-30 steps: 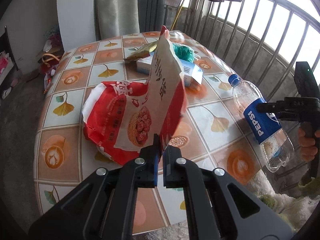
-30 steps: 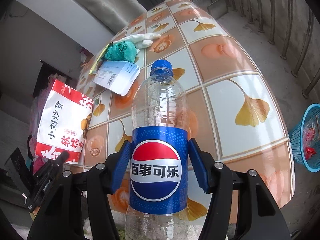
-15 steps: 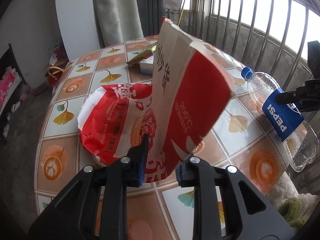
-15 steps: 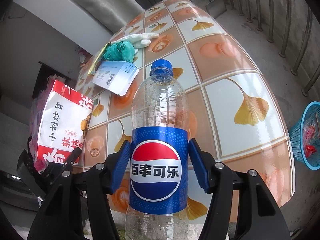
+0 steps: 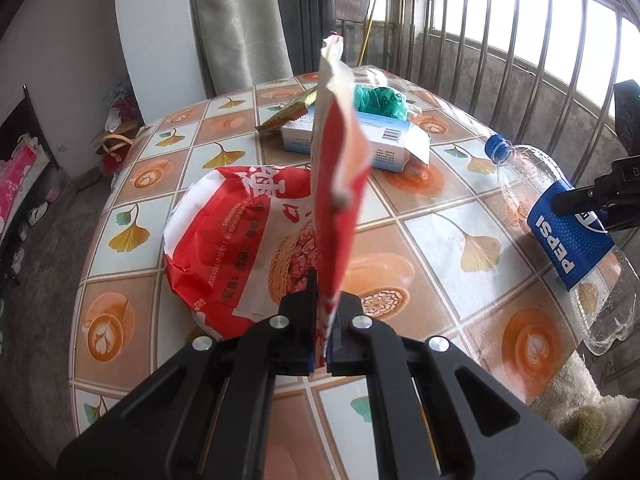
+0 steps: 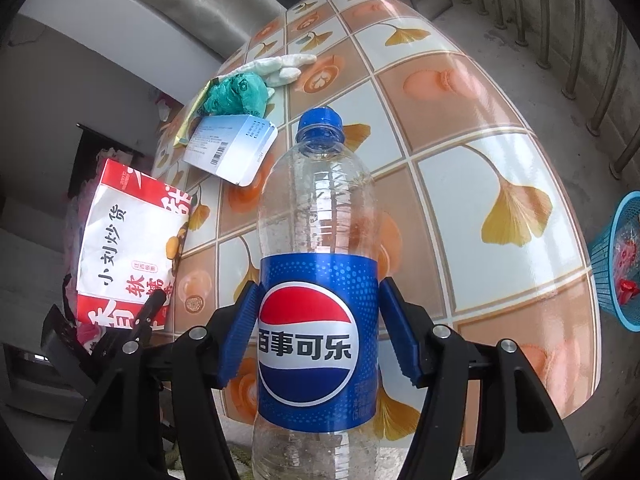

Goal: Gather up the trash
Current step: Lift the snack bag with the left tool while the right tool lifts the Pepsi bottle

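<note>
My left gripper (image 5: 320, 312) is shut on the lower edge of a red and white snack bag (image 5: 336, 184) and holds it upright, edge-on, above the tiled table (image 5: 472, 240). The same bag shows in the right wrist view (image 6: 132, 240). A second, larger red and white bag (image 5: 240, 248) lies flat on the table behind it. My right gripper (image 6: 318, 336) is shut on an empty Pepsi bottle (image 6: 318, 320) with a blue cap, held beyond the table's right edge; it also shows in the left wrist view (image 5: 568, 236).
A pale blue carton (image 5: 380, 144), a green crumpled bag (image 5: 380, 98), a yellow wrapper (image 5: 288, 114) and a white cloth (image 6: 276, 66) lie at the table's far side. A blue basket (image 6: 616, 256) stands on the floor. Metal railings (image 5: 520, 60) run behind the table.
The snack bag in my left gripper has turned from face-on to edge-on, and the jaws have closed tighter on it. The right gripper still holds the bottle, hardly moved.
</note>
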`<action>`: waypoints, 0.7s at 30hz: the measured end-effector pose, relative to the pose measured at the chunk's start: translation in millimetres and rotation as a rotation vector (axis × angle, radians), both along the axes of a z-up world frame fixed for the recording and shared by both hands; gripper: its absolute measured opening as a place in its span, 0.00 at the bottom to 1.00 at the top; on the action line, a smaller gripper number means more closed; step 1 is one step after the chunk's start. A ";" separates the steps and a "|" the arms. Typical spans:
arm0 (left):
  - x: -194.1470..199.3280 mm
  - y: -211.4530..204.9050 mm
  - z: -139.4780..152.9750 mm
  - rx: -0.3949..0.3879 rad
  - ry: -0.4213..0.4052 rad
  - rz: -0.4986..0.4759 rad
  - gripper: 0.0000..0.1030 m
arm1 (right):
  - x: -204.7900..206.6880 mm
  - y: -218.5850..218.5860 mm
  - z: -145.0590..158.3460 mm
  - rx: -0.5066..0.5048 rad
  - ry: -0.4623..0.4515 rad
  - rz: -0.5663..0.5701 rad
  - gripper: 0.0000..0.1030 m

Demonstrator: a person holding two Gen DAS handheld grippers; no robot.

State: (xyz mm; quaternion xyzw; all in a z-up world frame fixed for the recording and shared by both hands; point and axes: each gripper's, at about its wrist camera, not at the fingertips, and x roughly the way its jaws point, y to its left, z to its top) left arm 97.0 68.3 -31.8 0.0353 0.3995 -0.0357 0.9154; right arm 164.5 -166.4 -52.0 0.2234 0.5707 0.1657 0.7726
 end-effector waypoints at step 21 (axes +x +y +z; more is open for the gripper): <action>-1.3 -10.2 3.5 0.046 -0.010 0.014 0.00 | 3.7 3.3 -10.1 0.059 0.030 -0.008 0.57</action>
